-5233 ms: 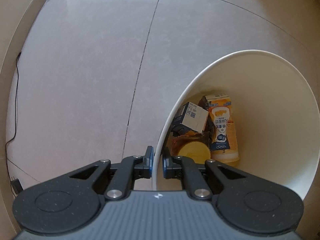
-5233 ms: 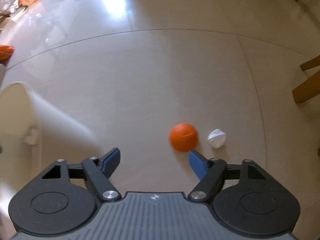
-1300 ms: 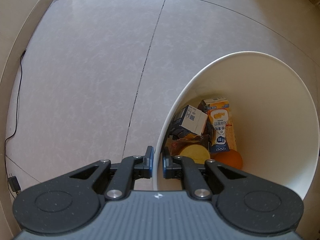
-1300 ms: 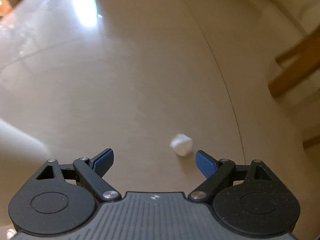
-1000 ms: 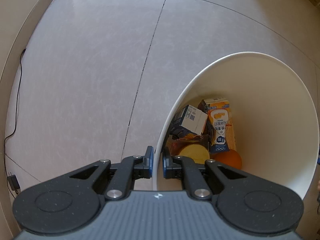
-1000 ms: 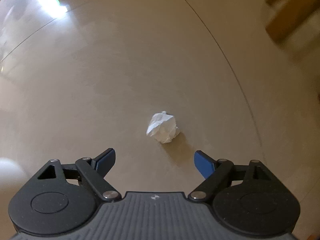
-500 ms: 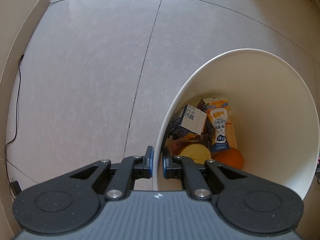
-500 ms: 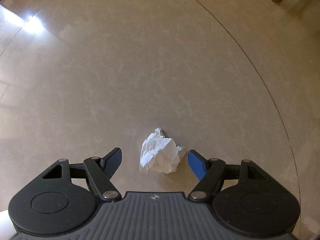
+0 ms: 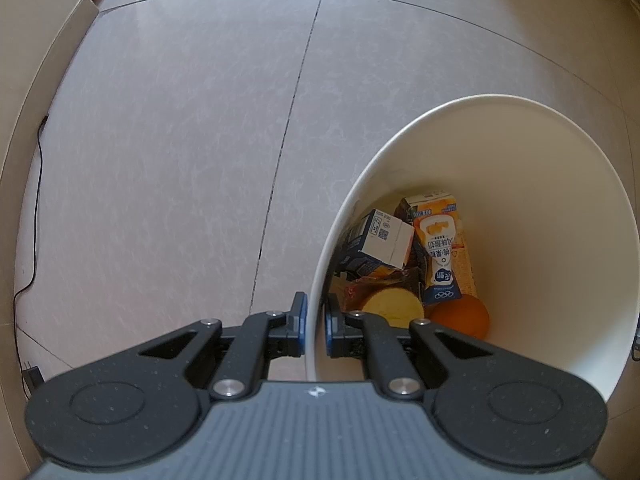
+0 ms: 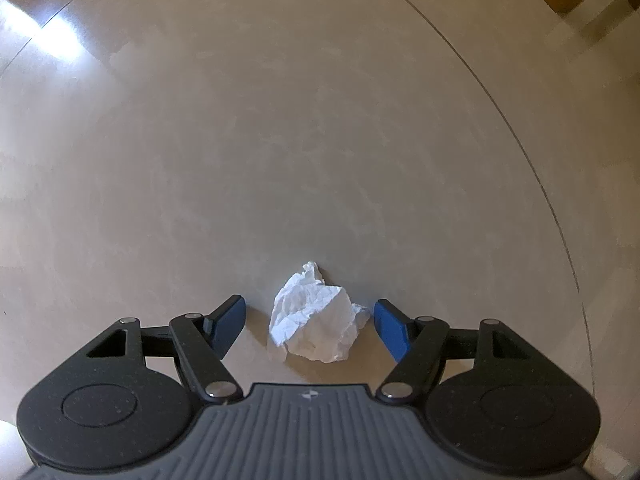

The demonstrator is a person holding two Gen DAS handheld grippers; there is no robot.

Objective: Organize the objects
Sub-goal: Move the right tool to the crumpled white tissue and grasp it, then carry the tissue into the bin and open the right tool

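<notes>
Since a second ago the right claw (image 10: 308, 322) has dropped toward the floor (image 10: 320, 140) and the crumpled paper ball (image 10: 316, 320), which sat well ahead of it, now lies between its blue fingertips (image 10: 390, 330). Its jaws are closing on the ball, yet neither pad presses it so far; the right pad is just beside a stray fold, the left one a little apart.

Across from it, the left claw (image 9: 313, 330) is pinched shut on the rim of the white bin (image 9: 560, 184), one finger outside the wall, one inside. Just beyond its inner finger, at the bin's bottom, lie cartons (image 9: 384, 240), a pouch (image 9: 440, 264) and an orange (image 9: 460, 316).

Paper like this should be nearly weightless, soft and springy: it will probably crush rather than slip, so a squeeze across its thick middle, not the loose flap, seems safest.

Whether the fingertips touch the floor is hard to say, since the claw's body hides the ball's near underside. Part of the bin's contents sits behind the left claw.
</notes>
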